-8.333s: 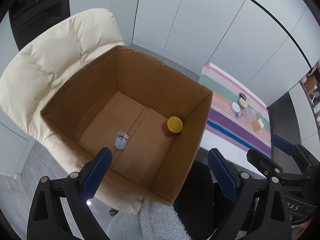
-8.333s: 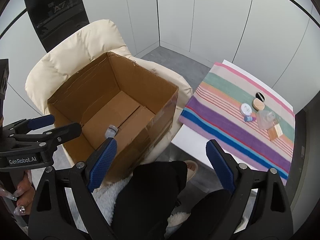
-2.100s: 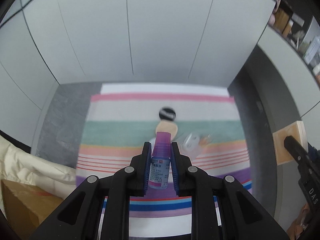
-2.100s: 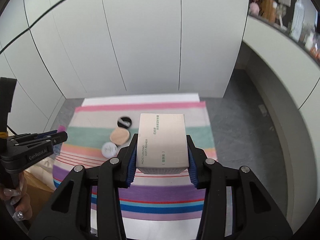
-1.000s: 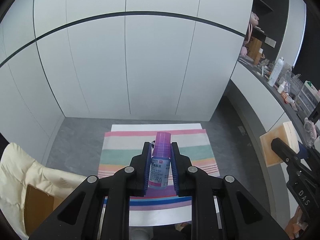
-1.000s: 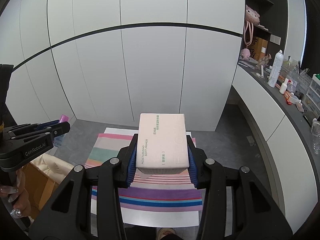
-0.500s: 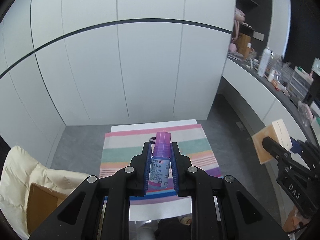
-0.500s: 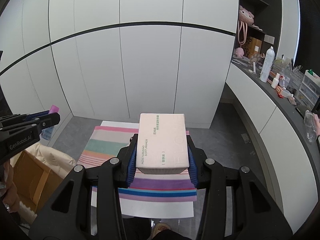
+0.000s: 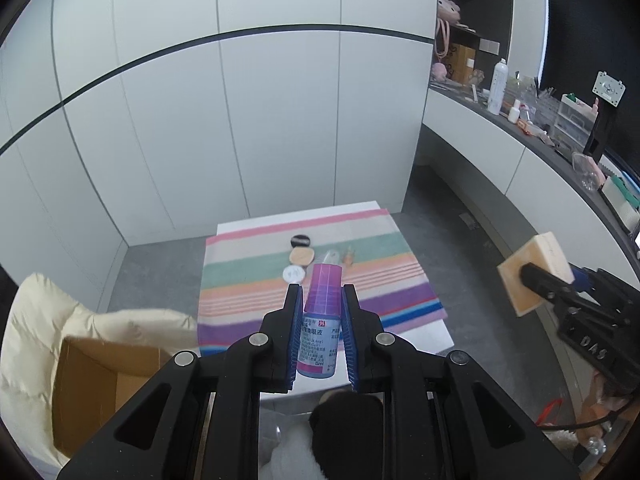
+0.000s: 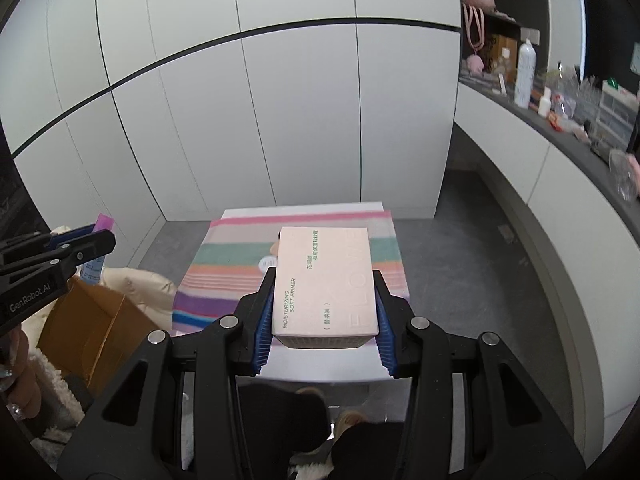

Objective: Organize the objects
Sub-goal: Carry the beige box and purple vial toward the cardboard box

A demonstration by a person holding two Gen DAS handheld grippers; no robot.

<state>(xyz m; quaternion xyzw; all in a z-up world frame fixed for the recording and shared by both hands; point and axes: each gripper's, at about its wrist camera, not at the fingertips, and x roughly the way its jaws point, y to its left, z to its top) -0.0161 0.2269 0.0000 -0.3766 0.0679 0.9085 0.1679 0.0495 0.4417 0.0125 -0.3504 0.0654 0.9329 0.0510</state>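
Jaws of the left gripper [image 9: 320, 332] pinched narrow on a small eye-drop bottle [image 9: 319, 336], purple cap up, blue pads pressing its labelled sides. Jaws of the right gripper [image 10: 323, 320] set wider, clamped on the flanks of a pale pink primer box [image 10: 325, 280], printed face up. Both items are carried clear of the striped cloth [image 9: 256, 280] on the low white table [image 9: 434, 334]. Judged mid-transfer toward the open cardboard box [image 9: 88, 376], which rests on a cream padded chair [image 9: 40, 320] at lower left. Side grips keep each item upright and ready to drop in. Left behind on the cloth: three round compacts [image 9: 299, 258] and a clear item beside them, too blurred to name. Against the frame half a second earlier, both grips are unchanged; the cardboard box sits larger and further into view, and the table has slid right, so both hands are swinging toward the box.
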